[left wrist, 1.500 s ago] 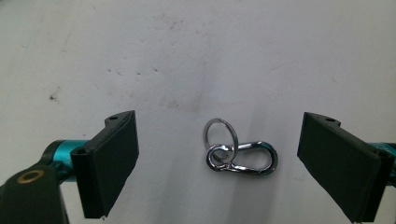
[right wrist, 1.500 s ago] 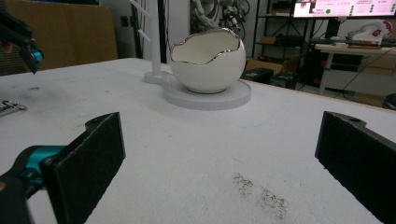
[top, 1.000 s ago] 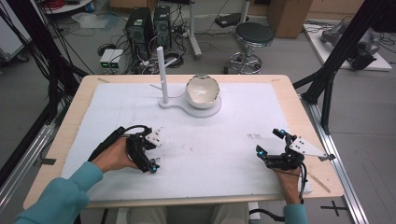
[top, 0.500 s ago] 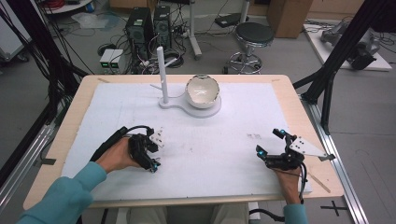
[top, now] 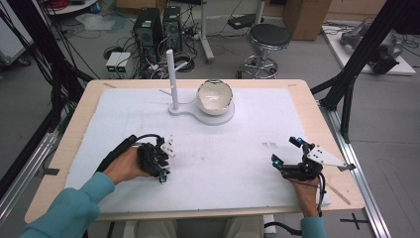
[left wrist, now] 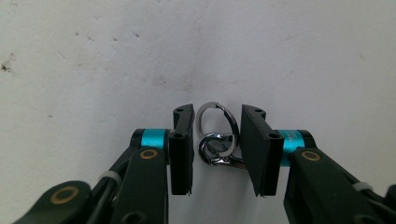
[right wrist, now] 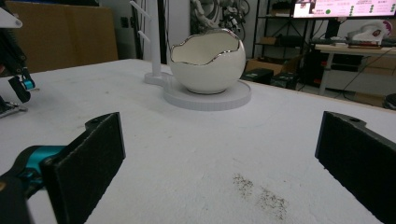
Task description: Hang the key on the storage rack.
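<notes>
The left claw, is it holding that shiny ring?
Not yet. The left claw is open around the key ring, with gaps on both sides.

Key ring (left wrist: 215, 126) clasp end hidden behind pad; contact unclear.

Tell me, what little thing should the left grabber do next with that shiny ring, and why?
Probably close the left gripper on the key ring. The ring and its small metal clasp lie flat on the white mat between the two open jaws, with a sliver of gap on each side, so a gentle squeeze looks enough to catch it. The right gripper rests open, far off.
</notes>
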The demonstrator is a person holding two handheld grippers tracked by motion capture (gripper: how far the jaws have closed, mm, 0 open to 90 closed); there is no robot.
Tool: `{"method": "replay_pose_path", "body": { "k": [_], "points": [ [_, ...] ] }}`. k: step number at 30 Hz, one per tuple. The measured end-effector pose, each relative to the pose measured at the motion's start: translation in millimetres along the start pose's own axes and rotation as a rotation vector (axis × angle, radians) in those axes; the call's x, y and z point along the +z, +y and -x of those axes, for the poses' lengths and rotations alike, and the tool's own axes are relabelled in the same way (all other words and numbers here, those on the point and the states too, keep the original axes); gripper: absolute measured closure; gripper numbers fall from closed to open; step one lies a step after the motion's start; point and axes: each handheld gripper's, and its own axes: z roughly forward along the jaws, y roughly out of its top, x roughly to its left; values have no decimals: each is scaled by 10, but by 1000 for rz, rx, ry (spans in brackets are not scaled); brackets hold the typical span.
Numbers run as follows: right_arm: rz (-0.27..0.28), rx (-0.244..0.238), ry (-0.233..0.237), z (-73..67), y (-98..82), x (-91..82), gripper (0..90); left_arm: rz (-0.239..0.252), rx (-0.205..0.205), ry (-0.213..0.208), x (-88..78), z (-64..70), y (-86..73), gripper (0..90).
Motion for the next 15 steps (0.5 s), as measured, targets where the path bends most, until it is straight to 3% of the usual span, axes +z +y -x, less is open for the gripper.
{"method": "replay_pose_path", "body": {
  "k": [15],
  "points": [
    [0,0,0,0,0,0,6,-17,-30,9,-20,-10,-2,786]
  ]
}}
